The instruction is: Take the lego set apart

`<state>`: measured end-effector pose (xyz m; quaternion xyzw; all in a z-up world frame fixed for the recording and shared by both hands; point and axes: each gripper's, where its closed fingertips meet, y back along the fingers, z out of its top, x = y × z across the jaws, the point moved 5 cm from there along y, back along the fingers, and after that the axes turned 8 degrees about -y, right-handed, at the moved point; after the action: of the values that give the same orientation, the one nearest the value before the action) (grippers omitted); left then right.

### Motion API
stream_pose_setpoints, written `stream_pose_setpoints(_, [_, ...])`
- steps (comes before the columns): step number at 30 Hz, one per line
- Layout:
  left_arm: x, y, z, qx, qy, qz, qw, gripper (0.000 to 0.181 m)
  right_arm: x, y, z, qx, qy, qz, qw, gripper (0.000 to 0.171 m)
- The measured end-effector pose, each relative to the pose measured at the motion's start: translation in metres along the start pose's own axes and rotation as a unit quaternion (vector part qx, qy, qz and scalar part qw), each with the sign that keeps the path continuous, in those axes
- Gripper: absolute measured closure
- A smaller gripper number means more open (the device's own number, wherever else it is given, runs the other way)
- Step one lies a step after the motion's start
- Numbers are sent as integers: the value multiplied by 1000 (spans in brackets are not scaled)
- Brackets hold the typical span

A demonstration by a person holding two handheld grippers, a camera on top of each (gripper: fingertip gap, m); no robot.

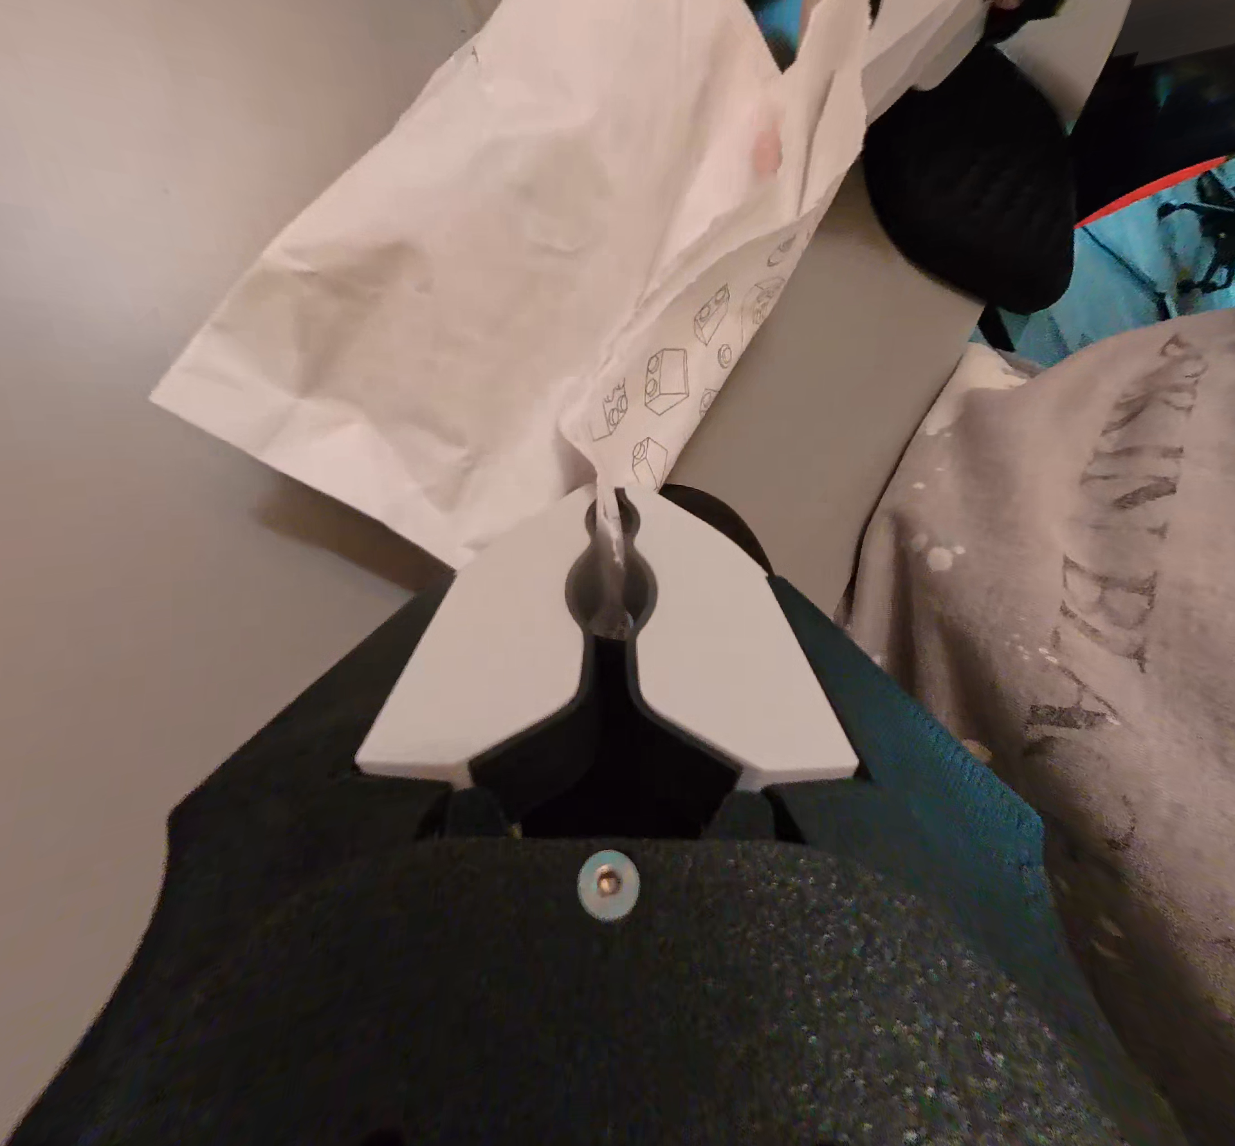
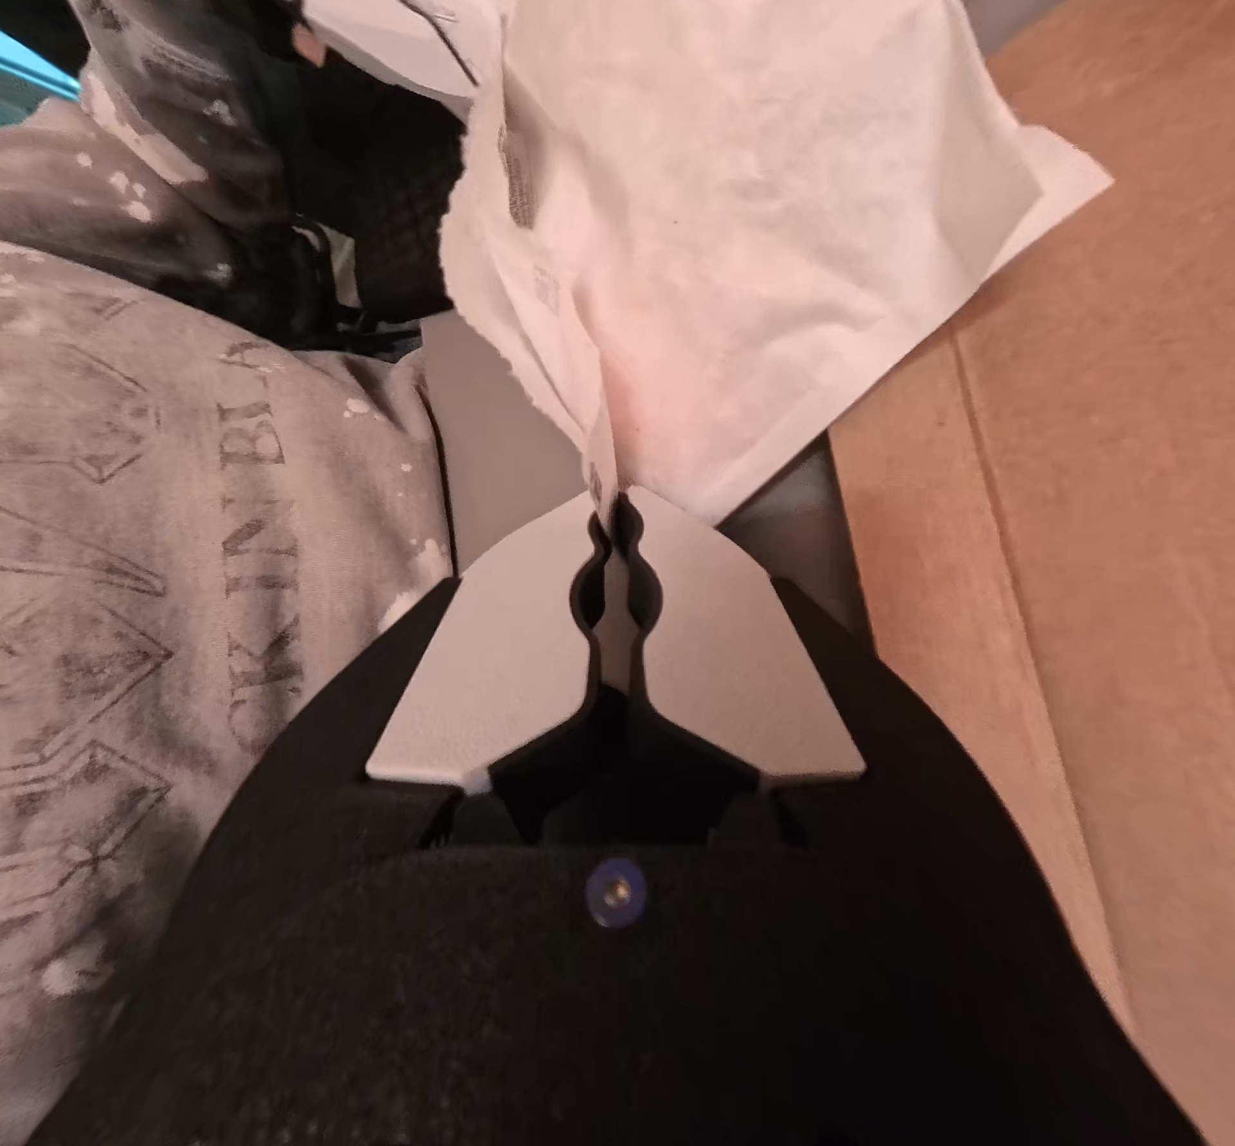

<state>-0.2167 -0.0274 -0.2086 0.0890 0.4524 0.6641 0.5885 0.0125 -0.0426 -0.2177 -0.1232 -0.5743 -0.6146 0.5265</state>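
Paper lego bag [image 1: 481, 258] hangs in the air between both tools; left gripper [image 1: 611, 539] and right gripper [image 2: 611, 532] each clenched on a torn edge; risk: rip runs fast, bricks spill over the cardboard box [image 2: 1069, 512]

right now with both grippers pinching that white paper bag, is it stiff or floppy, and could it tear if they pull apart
Probably floppy: the white paper bag is creased and sags from where the left gripper pinches it. It likely tears easily; its edge near the right gripper is already ragged. It seems light, as thin pinches at the fingertips hold it up.
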Motion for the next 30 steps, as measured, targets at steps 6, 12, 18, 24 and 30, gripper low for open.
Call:
stream_pose_setpoints(6, [3,-1,1,-1,29,-16,999,180,34,32,10,-73,199,-173,962,144])
stream_pose_setpoints(12, [5,-2,1,11,47,-32,998,180,101,-25,31,-75,421,-260,866,171])
stream_pose_setpoints(18, [6,-2,1,19,40,-36,998,180,62,-87,62,34,423,-299,855,171])
stream_pose_setpoints(24, [6,9,1,42,-6,-22,999,173,51,-95,68,90,386,-267,878,171])
stream_pose_setpoints(30, [-31,48,25,-1,-119,18,993,181,50,-97,69,112,383,-270,876,171])
